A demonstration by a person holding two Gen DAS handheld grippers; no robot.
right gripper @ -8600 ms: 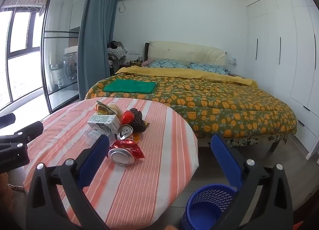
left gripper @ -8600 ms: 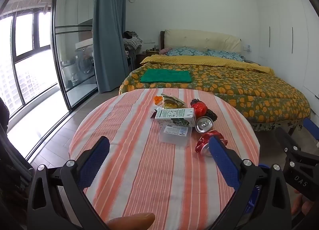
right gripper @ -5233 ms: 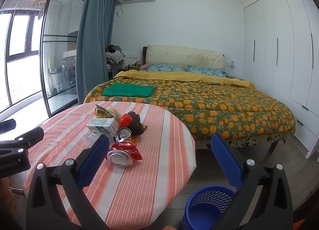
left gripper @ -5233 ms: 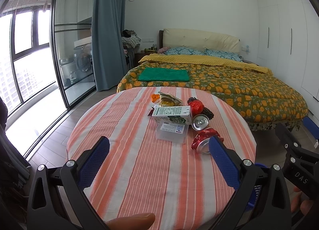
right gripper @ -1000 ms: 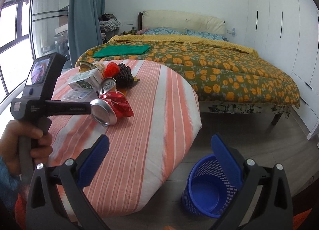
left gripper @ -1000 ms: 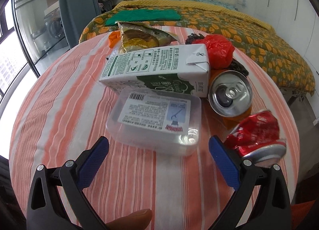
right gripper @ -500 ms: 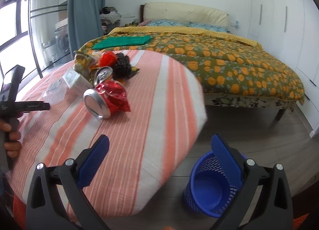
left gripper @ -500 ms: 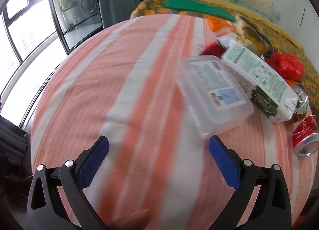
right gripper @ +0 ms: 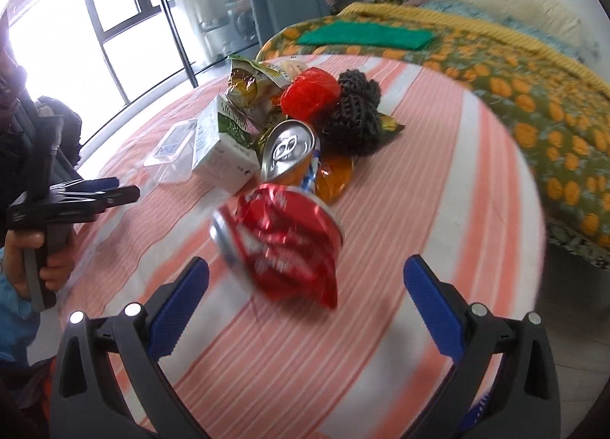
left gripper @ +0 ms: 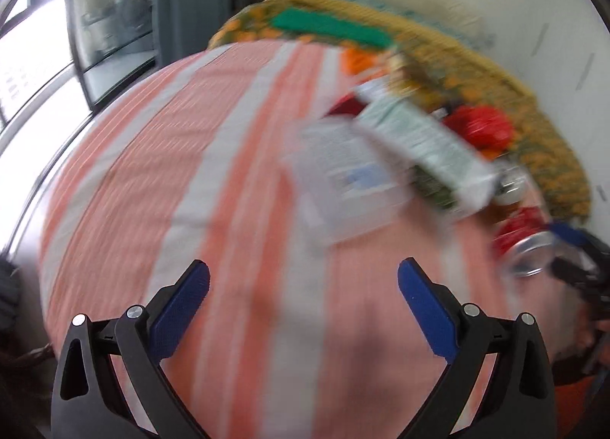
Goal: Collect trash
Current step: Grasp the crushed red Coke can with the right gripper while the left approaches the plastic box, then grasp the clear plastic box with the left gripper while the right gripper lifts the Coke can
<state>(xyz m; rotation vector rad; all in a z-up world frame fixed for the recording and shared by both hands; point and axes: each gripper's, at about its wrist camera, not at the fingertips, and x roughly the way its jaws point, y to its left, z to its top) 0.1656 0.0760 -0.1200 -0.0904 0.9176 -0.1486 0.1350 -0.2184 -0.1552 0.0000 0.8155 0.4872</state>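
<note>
The crushed red can [right gripper: 280, 244] lies on the striped table [right gripper: 438, 180], nearest of the pile and just ahead of the right gripper [right gripper: 305, 286], whose jaws stand wide apart on either side of it, touching nothing. Just beyond it lie an open-topped can [right gripper: 289, 149], a milk carton [right gripper: 223, 145], a clear plastic box [right gripper: 171, 153], a snack bag [right gripper: 251, 80], a red ball of wrapping [right gripper: 310, 96] and a dark knitted lump [right gripper: 354, 115], all bunched together toward the far side. The left gripper [left gripper: 303, 286] hovers over bare cloth to the left of the pile, jaws wide and empty; its view is badly blurred. By my reading nothing has been collected yet: every piece sits on the table, no bin is in sight, and the red can looks to be the first pick.
</note>
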